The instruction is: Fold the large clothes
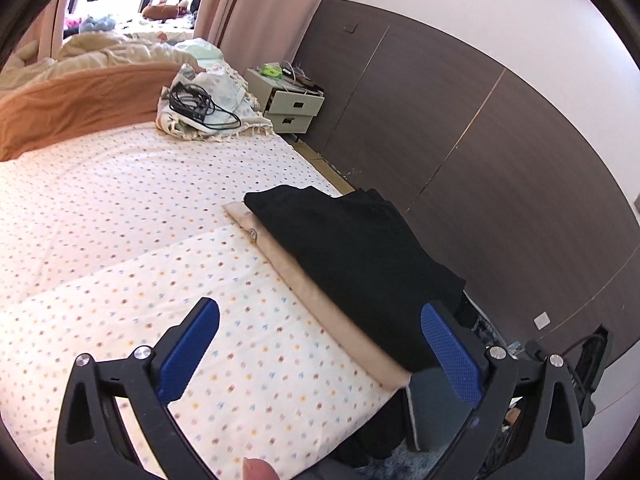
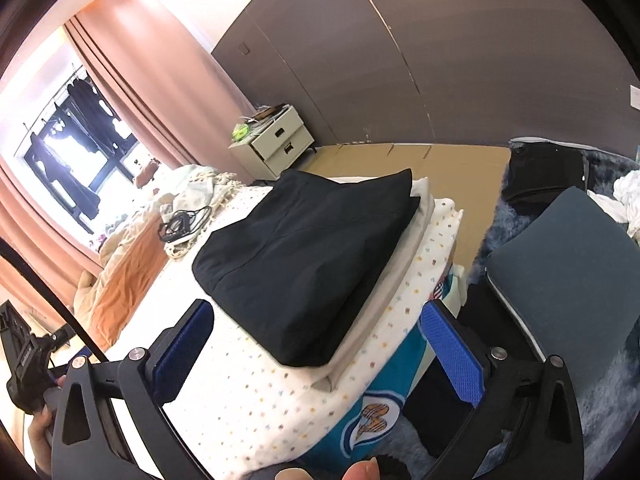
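**Open tongs hovering over a folded stack at the bed's corner**

Blue-padded left tongs (image 1: pixel 320 354) are hanging nearest the lens, jaws spread wide apart and gripping nothing, over the dotted bedsheet (image 1: pixel 132 216). Moving rightward, a folded black garment (image 1: pixel 356 256) is lying on top of a folded beige garment (image 1: pixel 320 296), both sitting at the bed's right edge beside the dark wall panels (image 1: pixel 500 152). The stack's long axis is running away from the left tongs, up and to the left, with its near end lying just ahead of the right-hand jaw.

Right tongs (image 2: pixel 316 354), equally wide apart and empty, are facing the black garment (image 2: pixel 304 256) from its near corner, appearing the closer of the two. Farther right, a grey cushion (image 2: pixel 568 276) is resting off the bed.
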`<state>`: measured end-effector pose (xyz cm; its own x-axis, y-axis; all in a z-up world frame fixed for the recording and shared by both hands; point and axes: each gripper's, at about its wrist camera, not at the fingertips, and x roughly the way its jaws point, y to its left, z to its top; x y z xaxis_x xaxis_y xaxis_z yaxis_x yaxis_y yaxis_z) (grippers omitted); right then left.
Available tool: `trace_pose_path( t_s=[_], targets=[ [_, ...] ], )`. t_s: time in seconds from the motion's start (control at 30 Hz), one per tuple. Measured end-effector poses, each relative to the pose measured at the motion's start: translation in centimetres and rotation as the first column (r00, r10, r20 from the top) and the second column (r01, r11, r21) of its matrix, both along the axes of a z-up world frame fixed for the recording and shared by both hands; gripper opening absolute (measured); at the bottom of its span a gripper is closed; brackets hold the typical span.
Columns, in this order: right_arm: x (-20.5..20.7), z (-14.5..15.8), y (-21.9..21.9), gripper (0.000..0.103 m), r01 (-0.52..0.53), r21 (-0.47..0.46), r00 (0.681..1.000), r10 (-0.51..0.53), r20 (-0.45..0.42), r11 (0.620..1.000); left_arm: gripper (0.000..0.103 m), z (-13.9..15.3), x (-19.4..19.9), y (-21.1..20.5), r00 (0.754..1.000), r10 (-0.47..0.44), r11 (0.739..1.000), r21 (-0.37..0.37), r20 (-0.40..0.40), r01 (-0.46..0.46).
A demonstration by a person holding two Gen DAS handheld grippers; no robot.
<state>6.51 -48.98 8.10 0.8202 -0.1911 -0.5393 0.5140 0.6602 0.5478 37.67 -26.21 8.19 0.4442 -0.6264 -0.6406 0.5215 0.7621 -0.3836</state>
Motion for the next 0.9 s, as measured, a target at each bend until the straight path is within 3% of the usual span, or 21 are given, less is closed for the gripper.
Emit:
trace_pose_path(
  t_s=[0.3,0.67,0.9],
  targets=[
    [-4.0,2.5,6.0,0.103,-0.02,-0.076,1.0,0.022,0.02,0.997,0.103,3.4,-7.1,6.0,0.992,-0.012,0.999,0.047,0.125,0.006],
    [-7.5,4.0,12.5,0.103,-0.128,-0.198,0.991,0.135,0.02,0.972,0.103,5.6,-15.9,13.2,0.966,0.093,0.995,0.006,0.24,-0.097],
    [-10.0,3.3,14.9,0.103,-0.188,-0.271,0.979,0.202,0.025,0.944,0.103,5.8,-22.0,17.1,0.931,0.166,0.985,-0.006,0.325,-0.173]
  ],
)
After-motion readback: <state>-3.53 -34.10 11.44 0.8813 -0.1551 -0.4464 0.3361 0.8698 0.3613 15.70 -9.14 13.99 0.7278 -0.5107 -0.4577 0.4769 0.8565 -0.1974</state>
